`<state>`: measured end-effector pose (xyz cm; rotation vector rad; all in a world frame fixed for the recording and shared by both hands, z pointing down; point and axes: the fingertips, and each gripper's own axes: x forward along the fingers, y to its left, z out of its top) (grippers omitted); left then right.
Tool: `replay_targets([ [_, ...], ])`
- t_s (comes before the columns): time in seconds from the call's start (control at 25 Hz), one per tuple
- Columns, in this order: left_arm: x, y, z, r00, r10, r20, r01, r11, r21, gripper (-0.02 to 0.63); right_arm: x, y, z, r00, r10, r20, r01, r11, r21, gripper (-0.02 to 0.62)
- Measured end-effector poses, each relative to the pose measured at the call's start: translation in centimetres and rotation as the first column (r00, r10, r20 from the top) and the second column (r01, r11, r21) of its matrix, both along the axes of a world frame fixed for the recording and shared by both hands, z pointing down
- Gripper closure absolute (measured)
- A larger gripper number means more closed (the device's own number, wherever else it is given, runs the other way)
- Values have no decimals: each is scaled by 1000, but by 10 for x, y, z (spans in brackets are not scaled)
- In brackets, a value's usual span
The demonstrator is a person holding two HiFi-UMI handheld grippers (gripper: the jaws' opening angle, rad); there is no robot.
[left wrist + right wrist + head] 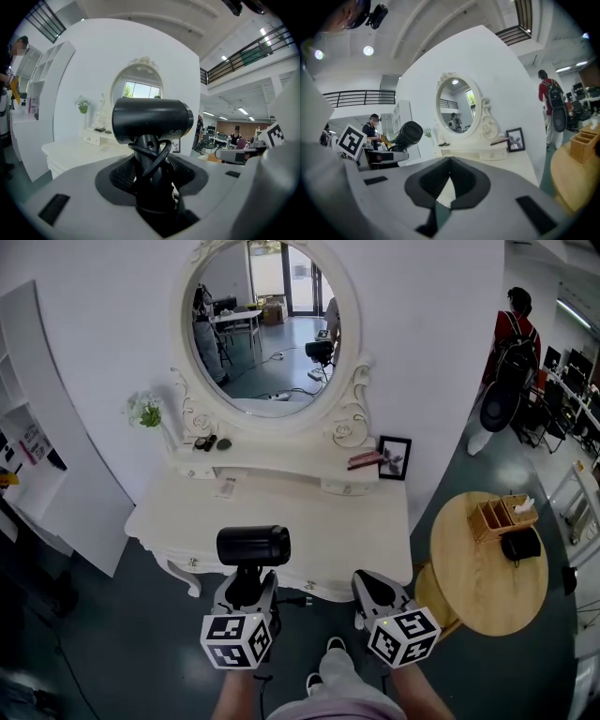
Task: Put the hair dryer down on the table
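Left claw (152,178) is clamped on the dryer (152,119) by its handle. The jaws stand wide apart with the pads pressing both sides. The dryer is upright in the grip, handle down and black barrel crosswise on top. The cord (160,151) is looped round the handle just under the barrel.

In the head view you hold the dryer over the front edge of the white counter (309,521). It hangs in the claw and isn't resting on the top.

Right claw (449,160) is closed, tips meeting, nothing in it. It sits just right of the left claw at the same front edge. Both point toward the mirror (272,324).

Counter top in front of you is mostly bare, with one small flat item (225,487) near the back that I can't identify.
- Raised ledge under the mirror: a few small dark bits at the left.
- Plant (145,411) at the left rear, picture frame (395,457) at the right rear.

To the right, apart from the white counter, is a round counter (487,587). It carries a wooden box (497,515) with a dark item (520,545) just beside it. A person (511,334) in a red top stands well back on the right.
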<state>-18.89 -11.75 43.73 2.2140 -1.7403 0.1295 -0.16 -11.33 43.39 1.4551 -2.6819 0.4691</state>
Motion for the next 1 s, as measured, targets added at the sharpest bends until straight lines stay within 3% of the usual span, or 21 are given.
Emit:
replay_targets([
  [0.48,23,-75,12,1000,16,14,-15,1000,-22,400,22,-51,0,999,28,16,-28,1000,-2,592],
  [1.0,43,-156,50,999,18,29,-15,994,-104,400,44,-108,5,999,40,16,-40,999,-9,592],
])
